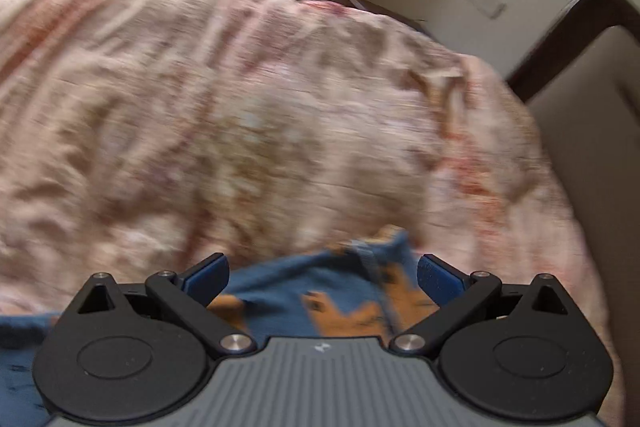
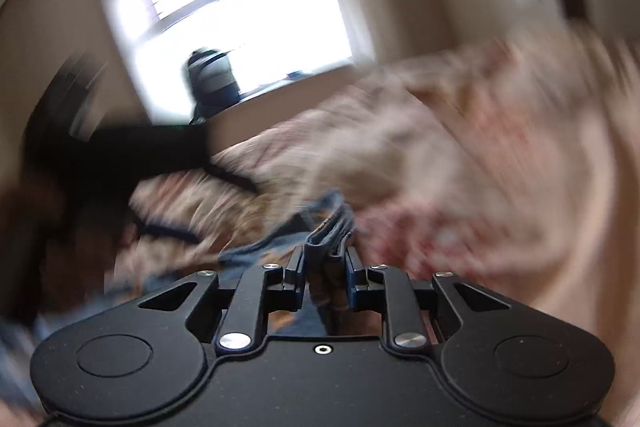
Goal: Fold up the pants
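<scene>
The left gripper [image 1: 323, 277] has its blue-padded fingers [image 1: 208, 277] spread wide, nothing between them. The right gripper [image 2: 325, 269] has its fingers drawn close, pinching a bunched fold of the pants [image 2: 326, 243].
</scene>
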The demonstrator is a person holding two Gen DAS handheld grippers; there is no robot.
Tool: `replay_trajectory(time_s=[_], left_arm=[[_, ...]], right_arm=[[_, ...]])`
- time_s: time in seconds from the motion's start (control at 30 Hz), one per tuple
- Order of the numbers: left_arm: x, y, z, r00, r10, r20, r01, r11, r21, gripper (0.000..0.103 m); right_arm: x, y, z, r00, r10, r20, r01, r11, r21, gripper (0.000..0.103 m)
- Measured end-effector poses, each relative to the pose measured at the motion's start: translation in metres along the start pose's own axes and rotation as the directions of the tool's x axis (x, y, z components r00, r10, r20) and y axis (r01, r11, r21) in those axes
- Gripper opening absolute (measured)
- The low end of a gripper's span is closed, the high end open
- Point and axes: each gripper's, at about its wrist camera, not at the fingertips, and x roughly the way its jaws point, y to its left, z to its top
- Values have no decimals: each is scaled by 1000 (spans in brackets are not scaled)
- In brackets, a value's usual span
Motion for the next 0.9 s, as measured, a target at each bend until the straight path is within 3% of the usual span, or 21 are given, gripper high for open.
replay_trajectory(time_s=[0.13,0.27,0.37,0.43,0.63,0.73,0.9], left_arm=[[0,-7,-3,997,-47,-57,47,999,7,98],[2,-10,-8,997,34,-74,-30,998,49,88],[5,-8,-11,994,69,-88,-64,996,58,69],[7,-4,-13,992,69,-105,-65,997,44,45],[6,9,-14,992,49,-113,-52,998,-21,28],[4,15,-13,993,25,-116,-32,997,-65,27],[-5,22,-11,995,-13,-103,0,993,-120,27]], right_arm=[[-7,51,-10,999,10,48,7,937,-349,22],[-6,77,-22,999,23,43,2,863,-505,22],[-5,86,-30,999,30,37,-4,831,-556,22],[-6,91,-34,999,32,34,-7,817,-576,22],[-6,93,-38,999,9,45,19,806,-591,29],[-6,95,-41,999,-9,41,32,789,-614,42],[-5,98,-42,999,-23,32,39,756,-653,40]])
